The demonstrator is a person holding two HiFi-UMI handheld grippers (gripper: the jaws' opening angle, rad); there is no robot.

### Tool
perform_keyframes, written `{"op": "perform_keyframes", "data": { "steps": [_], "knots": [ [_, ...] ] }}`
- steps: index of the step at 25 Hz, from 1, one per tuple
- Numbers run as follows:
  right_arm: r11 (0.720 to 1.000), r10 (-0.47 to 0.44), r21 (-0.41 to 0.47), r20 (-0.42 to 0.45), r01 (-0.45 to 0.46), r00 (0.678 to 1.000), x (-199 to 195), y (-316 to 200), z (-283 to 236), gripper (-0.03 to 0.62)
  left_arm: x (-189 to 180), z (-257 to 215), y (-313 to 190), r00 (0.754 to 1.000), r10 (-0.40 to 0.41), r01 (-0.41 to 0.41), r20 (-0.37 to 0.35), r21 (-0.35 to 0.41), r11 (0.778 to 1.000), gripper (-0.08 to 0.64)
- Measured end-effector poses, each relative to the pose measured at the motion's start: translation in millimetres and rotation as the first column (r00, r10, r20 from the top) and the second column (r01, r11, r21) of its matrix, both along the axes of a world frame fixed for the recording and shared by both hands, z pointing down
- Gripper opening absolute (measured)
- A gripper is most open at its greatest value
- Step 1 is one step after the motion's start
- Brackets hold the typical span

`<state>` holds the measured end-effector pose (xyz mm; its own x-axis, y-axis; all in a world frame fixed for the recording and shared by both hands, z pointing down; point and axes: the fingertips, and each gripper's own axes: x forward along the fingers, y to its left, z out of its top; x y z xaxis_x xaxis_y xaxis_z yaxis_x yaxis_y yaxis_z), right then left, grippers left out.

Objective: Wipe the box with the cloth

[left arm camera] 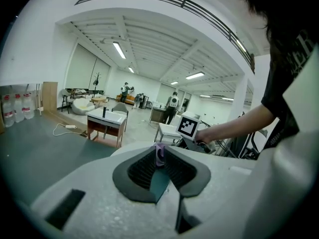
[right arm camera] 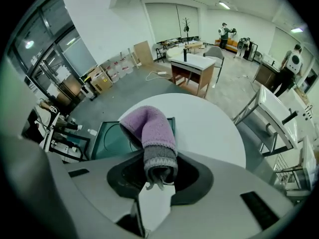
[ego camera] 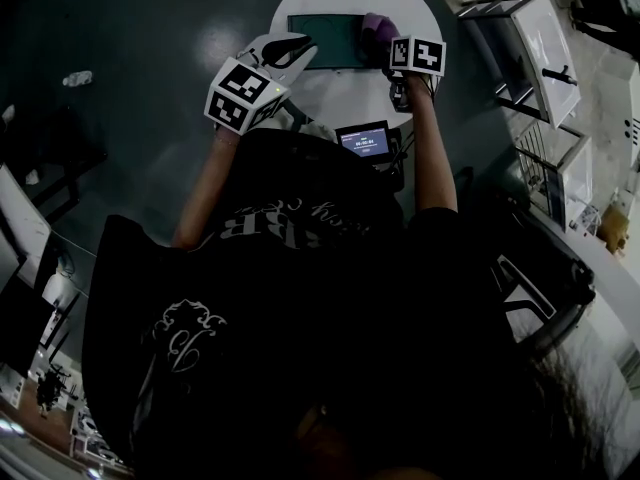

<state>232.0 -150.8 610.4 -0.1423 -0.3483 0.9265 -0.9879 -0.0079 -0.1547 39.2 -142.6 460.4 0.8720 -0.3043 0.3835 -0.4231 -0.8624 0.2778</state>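
Note:
A flat teal box (ego camera: 325, 40) lies on the round white table (ego camera: 345, 93). My left gripper (ego camera: 296, 50) is at the box's left end, and in the left gripper view its jaws are shut on the box's edge (left arm camera: 158, 180). My right gripper (right arm camera: 158, 171) is shut on a purple cloth with a grey band (right arm camera: 149, 128). The cloth droops forward onto the right end of the box (right arm camera: 107, 141). The head view shows the cloth (ego camera: 380, 30) at the box's right end, by the right gripper's marker cube (ego camera: 417, 55). From the left gripper the cloth (left arm camera: 160, 153) shows at the box's far end.
A small device with a lit screen (ego camera: 365, 140) sits at the table's near edge, close to my body. White tables (ego camera: 545, 48) stand to the right on the dark floor. A wooden-legged desk (right arm camera: 197, 63) and people are farther off in the room.

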Motion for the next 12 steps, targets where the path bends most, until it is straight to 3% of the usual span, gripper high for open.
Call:
{"op": "perform_keyframes", "data": {
  "steps": [6,12],
  "knots": [
    [1.0,0.012,0.005,0.005,-0.012,1.0,10,6,-1,0.101,5,2,4,1.0,0.003,-0.003,0.007,0.006,1.0,0.057],
    [0.993,-0.121,0.021,0.045,0.12,0.992,-29,10,-13,0.101,-7,5,4,0.999,-0.051,0.052,0.017,-0.008,0.999,0.057]
  ]
}}
